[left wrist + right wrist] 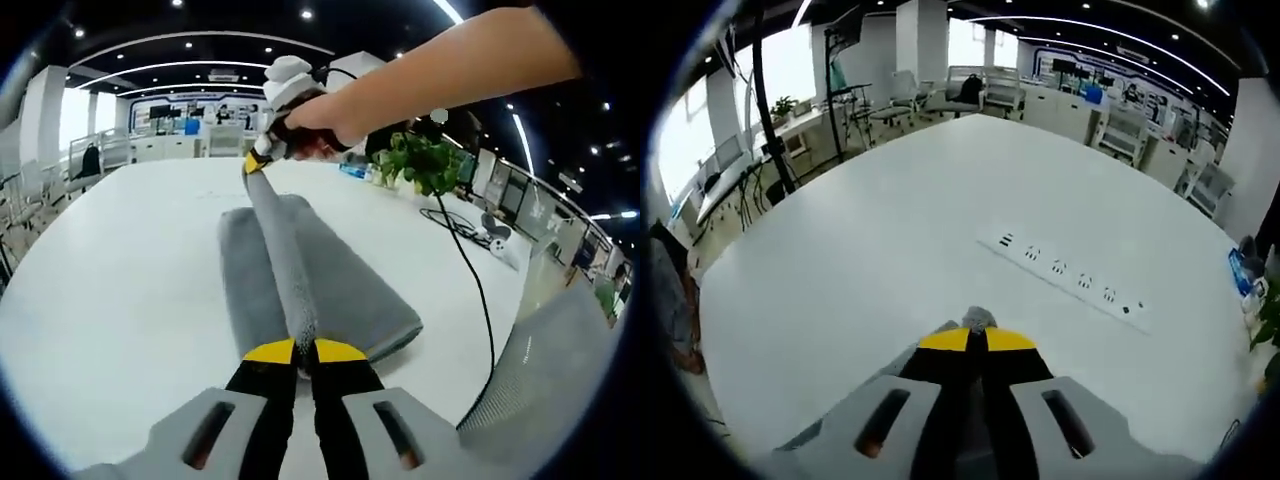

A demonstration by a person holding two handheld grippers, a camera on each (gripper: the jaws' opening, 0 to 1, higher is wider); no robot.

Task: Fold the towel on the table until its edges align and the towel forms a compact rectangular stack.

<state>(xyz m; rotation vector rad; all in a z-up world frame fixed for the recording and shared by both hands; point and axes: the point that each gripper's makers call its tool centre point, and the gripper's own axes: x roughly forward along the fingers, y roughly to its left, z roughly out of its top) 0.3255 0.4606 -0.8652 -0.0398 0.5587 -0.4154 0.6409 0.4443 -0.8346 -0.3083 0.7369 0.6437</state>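
A grey towel (310,290) is lying on a white table (120,290), partly folded, its near end close to the table's near edge in the left gripper view. One edge of it is being lifted into a taut ridge stretched between the two grippers. The left gripper (305,350) is pinching the near end of that ridge, its yellow-tipped jaws closed on the cloth. The right gripper (256,160), held by a hand (320,118), is gripping the far end above the middle of the table. In the right gripper view, the right gripper (977,338) is closed on a small tuft of towel (978,319). The towel looks soft, light and limp, sagging wherever unsupported, so corners and edges seem the best places to hold. A cable (470,270) is trailing off the table's right edge.
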